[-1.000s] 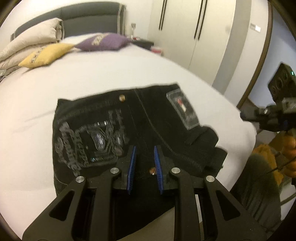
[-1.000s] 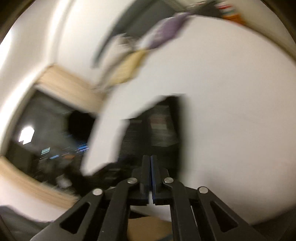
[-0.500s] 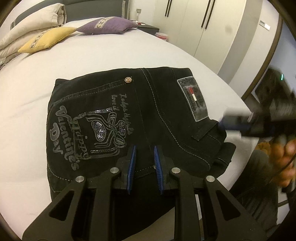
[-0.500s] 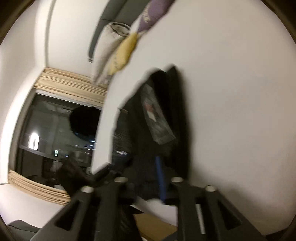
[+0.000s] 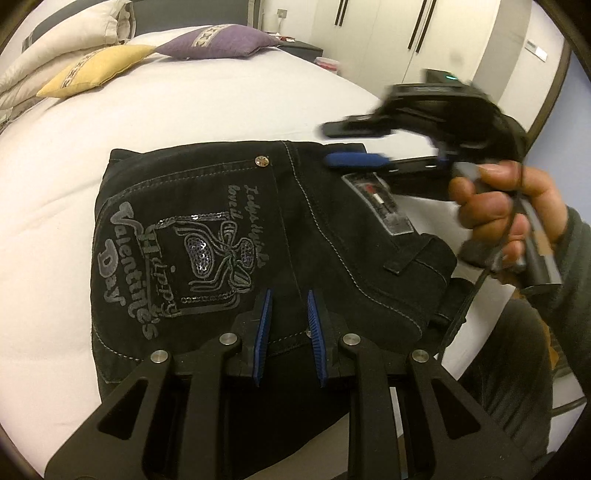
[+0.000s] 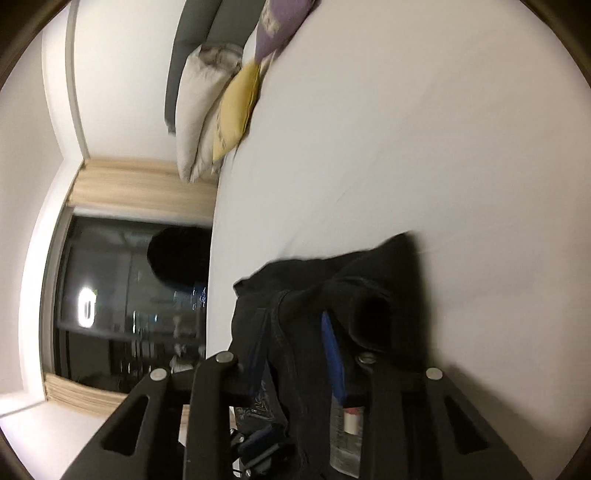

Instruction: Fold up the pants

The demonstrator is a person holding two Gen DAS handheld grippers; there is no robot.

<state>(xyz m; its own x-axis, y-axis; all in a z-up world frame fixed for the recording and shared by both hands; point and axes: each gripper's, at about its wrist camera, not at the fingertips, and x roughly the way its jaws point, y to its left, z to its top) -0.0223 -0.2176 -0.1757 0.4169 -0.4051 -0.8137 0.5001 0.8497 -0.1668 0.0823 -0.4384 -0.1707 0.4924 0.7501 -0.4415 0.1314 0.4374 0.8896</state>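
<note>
Pants (image 5: 236, 236), black and folded into a squarish stack, lie on the white bed (image 5: 207, 103) near its edge, filling the middle of the left wrist view. Grey lettering and a sequined bow design face up on the 9 o'clock half; a clear label patch (image 5: 384, 206) sits toward 2 o'clock, a small metal rivet (image 5: 262, 161) toward 12.

Left gripper (image 5: 290, 332) hangs low over the stack's near edge at 6 o'clock. Its blue-padded fingers (image 5: 263, 332) stand a narrow gap apart, with denim visible through the gap; whether the pads press on the cloth cannot be told.

Right gripper (image 5: 347, 146) enters from 2 o'clock, turned on its side, carried by a hand (image 5: 506, 214) in a dark sleeve. One finger lies over the far right corner of the stack, the other hangs above it over the sheet. In the right wrist view (image 6: 295, 354) its jaws have just been opening and stand moderately apart, and a raised fold of the pants (image 6: 332, 295) lies between them; the pads do not clearly clamp it.

Yellow pillow (image 5: 96, 70) and purple pillow (image 5: 221, 40) rest at 11 and 12 o'clock beside cream bedding (image 5: 62, 33). White wardrobe doors (image 5: 406, 33) stand at 1 o'clock.
</note>
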